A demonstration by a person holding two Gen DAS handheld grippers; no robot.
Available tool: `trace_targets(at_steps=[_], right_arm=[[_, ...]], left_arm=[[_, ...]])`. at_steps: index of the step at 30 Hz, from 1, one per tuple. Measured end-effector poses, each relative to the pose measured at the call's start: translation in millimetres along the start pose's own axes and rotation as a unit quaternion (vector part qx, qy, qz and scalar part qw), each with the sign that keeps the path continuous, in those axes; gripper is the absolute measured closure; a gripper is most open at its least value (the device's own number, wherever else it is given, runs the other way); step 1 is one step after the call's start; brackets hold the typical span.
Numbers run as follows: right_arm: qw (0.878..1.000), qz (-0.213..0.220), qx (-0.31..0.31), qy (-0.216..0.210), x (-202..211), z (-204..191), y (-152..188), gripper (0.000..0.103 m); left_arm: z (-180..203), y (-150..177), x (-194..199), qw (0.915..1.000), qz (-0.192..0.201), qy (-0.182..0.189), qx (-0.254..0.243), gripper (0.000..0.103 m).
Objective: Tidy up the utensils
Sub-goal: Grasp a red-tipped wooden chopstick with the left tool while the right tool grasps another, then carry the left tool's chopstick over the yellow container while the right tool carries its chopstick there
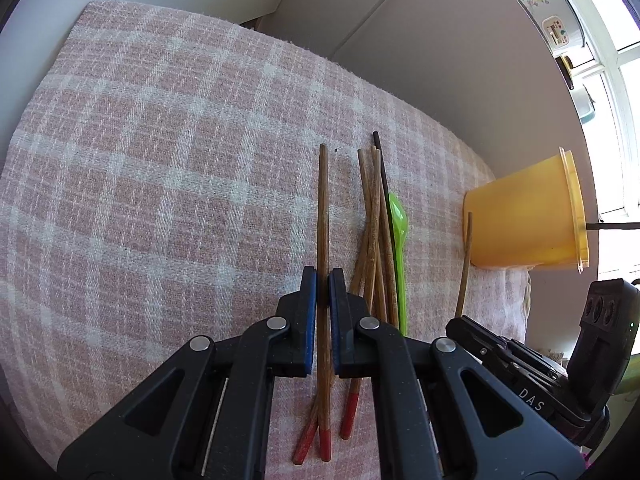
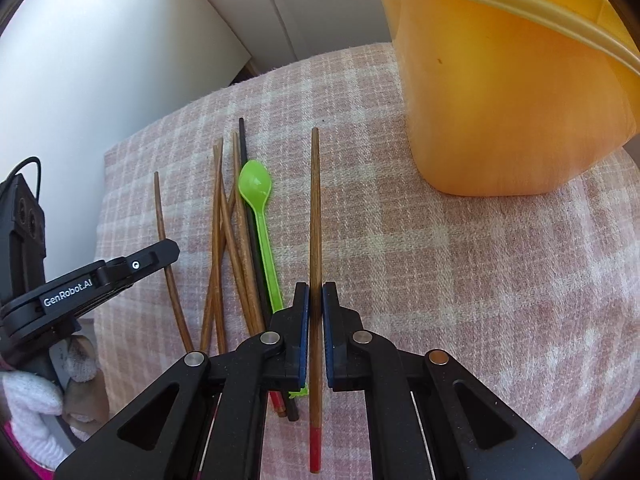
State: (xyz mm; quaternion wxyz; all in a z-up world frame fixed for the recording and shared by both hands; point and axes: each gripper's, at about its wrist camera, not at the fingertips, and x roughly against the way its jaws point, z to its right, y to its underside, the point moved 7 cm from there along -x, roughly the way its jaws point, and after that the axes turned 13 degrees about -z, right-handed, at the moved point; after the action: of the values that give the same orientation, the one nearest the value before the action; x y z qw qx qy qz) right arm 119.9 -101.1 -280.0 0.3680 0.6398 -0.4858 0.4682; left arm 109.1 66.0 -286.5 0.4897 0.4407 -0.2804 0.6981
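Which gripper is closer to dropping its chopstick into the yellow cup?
Probably the right gripper. It is shut on a chopstick, and the yellow cup stands close ahead of it. The left gripper also holds a chopstick, but sits farther away, beyond the pile.

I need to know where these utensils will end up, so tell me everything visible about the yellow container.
The yellow container is a translucent orange-yellow plastic tub, with smooth walls that taper toward a rounded base and a flanged rim. It stands upright on the pink checked cloth, apart from the chopsticks and spoon. Neither tool touches it. Its inside is out of view.
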Motion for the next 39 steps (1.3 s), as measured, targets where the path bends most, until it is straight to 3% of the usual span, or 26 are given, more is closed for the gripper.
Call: trace_targets(at_steps=[16, 29, 39], right_arm=[[0.994, 0.050, 0.097, -0.009, 44.1, -23.6, 20.8, 0.098], [0.985, 0.127, 0.116, -0.023, 114.9, -17.6, 35.5, 0.098], [0.975, 0.186, 0.116, -0.022, 165.1, -4.4, 39.0, 0.098]], left_arm=[[23.4, 17.3, 73.4, 0.9969, 0.051, -0.001, -0.061, 0.099], [82.2, 18.3, 124.3, 0.9853, 0.099, 0.017, -0.138, 0.099], [138.7, 22.6, 151.6, 0.9731, 0.117, 0.057, -0.190, 0.099]])
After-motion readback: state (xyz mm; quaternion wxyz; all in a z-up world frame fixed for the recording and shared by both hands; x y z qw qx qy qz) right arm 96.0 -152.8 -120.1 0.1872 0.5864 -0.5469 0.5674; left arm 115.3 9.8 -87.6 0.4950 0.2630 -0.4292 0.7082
